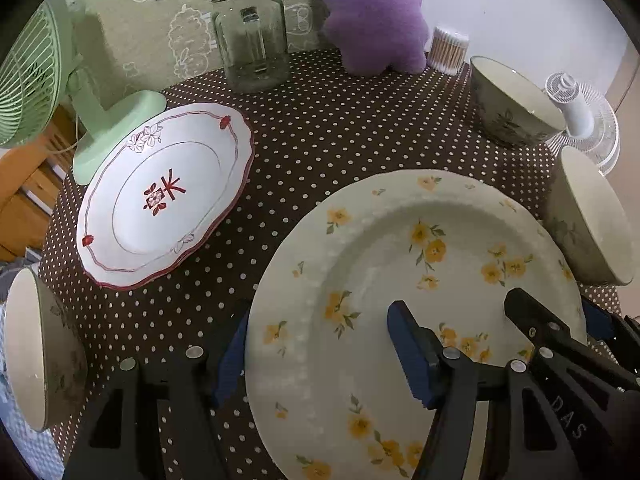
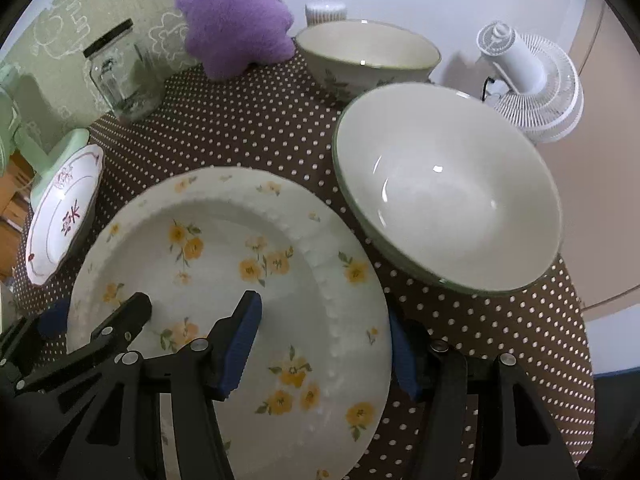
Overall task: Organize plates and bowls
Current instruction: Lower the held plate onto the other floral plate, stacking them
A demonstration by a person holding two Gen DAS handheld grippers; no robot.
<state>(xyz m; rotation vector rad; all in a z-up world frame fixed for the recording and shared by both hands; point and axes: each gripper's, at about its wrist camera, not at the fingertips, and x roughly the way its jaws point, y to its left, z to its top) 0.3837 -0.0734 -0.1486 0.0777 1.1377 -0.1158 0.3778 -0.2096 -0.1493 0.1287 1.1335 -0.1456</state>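
The floral plate (image 1: 400, 280) lies on the dotted cloth (image 1: 320, 128), between the red-rimmed plate (image 1: 160, 200) and a white bowl (image 2: 444, 200). The left gripper (image 1: 316, 344) straddles its left rim, the right gripper (image 2: 324, 340) its right rim. Both stand apart, one finger over the plate and one outside; whether the pads touch is unclear.
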